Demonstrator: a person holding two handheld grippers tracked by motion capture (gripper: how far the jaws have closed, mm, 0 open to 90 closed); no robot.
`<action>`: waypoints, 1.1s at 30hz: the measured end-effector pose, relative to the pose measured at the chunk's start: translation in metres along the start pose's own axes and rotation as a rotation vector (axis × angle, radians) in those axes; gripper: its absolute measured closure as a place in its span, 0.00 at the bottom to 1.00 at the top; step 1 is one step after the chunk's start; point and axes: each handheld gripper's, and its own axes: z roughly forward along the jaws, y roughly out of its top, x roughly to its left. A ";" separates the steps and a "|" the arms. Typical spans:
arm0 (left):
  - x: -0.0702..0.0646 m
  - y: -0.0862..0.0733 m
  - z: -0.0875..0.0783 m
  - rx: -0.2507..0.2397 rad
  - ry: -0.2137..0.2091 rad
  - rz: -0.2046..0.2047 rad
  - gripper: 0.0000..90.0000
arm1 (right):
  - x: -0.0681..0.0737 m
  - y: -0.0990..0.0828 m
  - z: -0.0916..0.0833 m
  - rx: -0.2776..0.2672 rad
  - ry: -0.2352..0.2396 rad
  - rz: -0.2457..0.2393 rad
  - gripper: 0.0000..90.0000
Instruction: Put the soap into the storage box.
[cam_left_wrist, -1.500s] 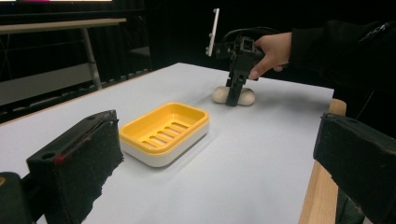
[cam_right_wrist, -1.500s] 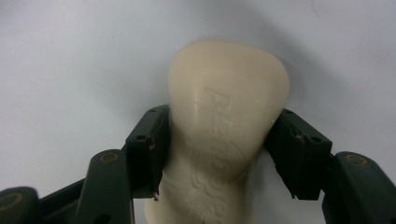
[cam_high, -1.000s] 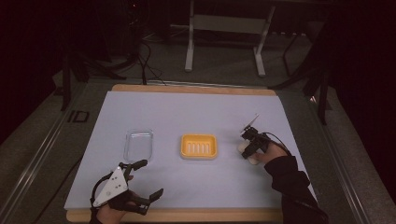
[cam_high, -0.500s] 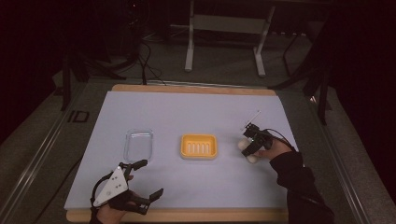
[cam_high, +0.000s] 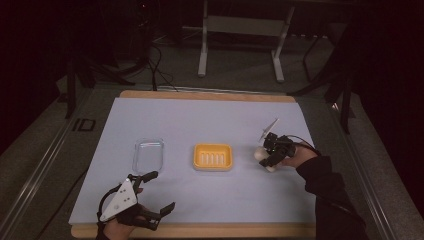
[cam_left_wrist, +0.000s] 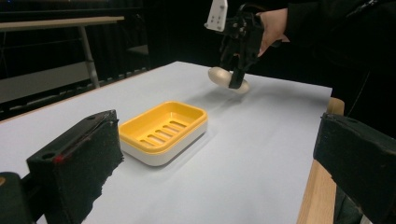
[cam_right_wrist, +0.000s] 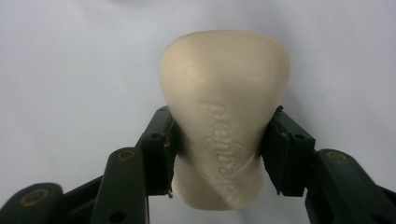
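A cream bar of soap (cam_right_wrist: 224, 116) sits between the jaws of my right gripper (cam_right_wrist: 222, 154), which is shut on its sides. In the high view the right gripper (cam_high: 270, 152) holds the soap (cam_high: 264, 156) just above the table, right of the yellow soap dish (cam_high: 213, 156). The left gripper view shows the soap (cam_left_wrist: 228, 78) lifted a little off the white surface, beyond the dish (cam_left_wrist: 163, 132). My left gripper (cam_high: 150, 195) stands open near the front left edge, with nothing between its pads (cam_left_wrist: 74, 168).
A clear plastic lid or tray (cam_high: 148, 155) lies left of the dish. The white table mat (cam_high: 210, 120) has a wooden border (cam_high: 200, 231) at the front. Dark floor, cables and a metal stand lie beyond the far edge.
My right gripper has closed on the soap and shifted slightly left toward the dish, raising the soap a little. The left gripper has stayed put.
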 end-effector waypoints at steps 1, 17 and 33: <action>0.000 0.000 0.000 0.000 0.000 0.000 0.01 | 0.002 0.000 -0.002 -0.005 0.003 -0.044 0.55; 0.000 0.000 0.000 0.003 -0.002 0.002 0.01 | 0.010 0.010 -0.003 0.043 0.077 -0.248 0.55; 0.000 0.000 0.000 0.004 -0.002 0.003 0.01 | 0.010 0.025 -0.023 -0.019 0.109 -0.307 0.55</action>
